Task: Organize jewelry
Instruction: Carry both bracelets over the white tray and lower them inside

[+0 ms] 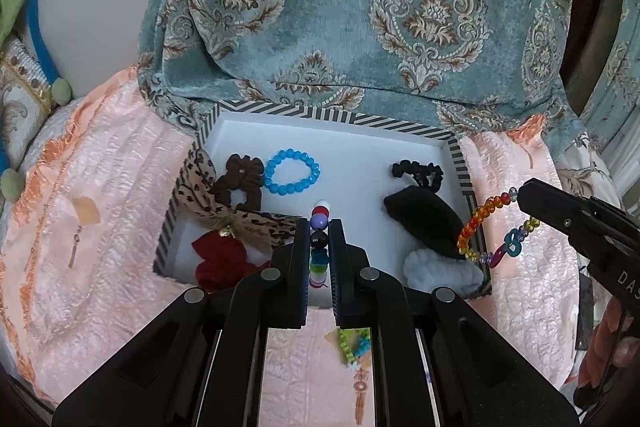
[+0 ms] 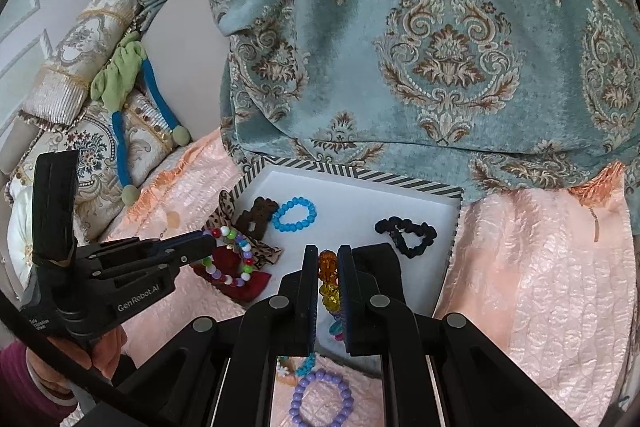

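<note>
A: Left wrist view. Status of the left gripper (image 1: 319, 251)?

B: Clenched on a multicolour bead bracelet (image 1: 319, 227), which runs between the two fingers at 6 o'clock, over the near edge of the striped-rim tray (image 1: 462, 163).

A: Tray contents?

B: Turquoise bead bracelet (image 1: 292, 171) at centre. Brown scrunchie (image 1: 240, 183) touching it at 9 o'clock. Leopard-print bow (image 1: 224, 203) on the left wall. Red scrunchie (image 1: 224, 261) at 7 o'clock. Black scrunchie (image 1: 418, 173) at 2 o'clock, black pouch (image 1: 422, 219) just below it, pale blue scrunchie (image 1: 440, 273) at 4 o'clock.

A: And the right gripper (image 1: 520, 195)?

B: At 3 o'clock, grasping a rainbow bead bracelet (image 1: 476, 223) that hangs over the tray's right rim.

A: Right wrist view?

B: The right gripper (image 2: 328, 279) pinches the amber and yellow beads of the rainbow bead bracelet (image 2: 329, 279). The left gripper (image 2: 212, 245) enters at 9 o'clock, holding the multicolour bead bracelet (image 2: 230, 255) above the red scrunchie (image 2: 244, 281). A lilac bead bracelet (image 2: 322, 401) lies on the peach bedspread (image 2: 540, 287) at 6 o'clock, outside the tray.
</note>
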`<state>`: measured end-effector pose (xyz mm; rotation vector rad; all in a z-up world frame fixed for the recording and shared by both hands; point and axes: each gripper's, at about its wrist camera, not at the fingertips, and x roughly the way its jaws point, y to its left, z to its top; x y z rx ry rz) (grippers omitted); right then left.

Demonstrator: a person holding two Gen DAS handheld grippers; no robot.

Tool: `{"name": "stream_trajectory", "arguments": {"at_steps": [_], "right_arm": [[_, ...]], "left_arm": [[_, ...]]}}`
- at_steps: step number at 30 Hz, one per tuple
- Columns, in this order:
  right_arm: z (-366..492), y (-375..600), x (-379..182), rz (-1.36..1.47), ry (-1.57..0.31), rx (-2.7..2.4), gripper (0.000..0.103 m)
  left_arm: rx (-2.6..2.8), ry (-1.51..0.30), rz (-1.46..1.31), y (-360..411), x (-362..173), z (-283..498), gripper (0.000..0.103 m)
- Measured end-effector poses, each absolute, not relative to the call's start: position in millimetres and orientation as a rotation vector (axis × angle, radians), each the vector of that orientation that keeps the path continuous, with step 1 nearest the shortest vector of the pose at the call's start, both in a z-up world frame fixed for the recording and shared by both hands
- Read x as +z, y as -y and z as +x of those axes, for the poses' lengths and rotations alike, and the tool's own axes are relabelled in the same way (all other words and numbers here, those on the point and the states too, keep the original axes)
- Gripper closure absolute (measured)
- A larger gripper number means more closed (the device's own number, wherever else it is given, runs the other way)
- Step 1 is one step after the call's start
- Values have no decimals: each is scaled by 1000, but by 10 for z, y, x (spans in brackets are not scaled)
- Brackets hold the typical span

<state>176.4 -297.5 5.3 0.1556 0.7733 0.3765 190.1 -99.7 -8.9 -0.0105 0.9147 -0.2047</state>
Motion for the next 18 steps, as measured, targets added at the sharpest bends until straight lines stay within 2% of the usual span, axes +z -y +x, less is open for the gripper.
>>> {"name": "stream_trajectory", "arguments": {"at_steps": [18], "right_arm": [[2621, 2679, -297, 139, -842, 397, 95]], "left_arm": [[-217, -1005, -71, 1161, -568, 2599, 95]]}}
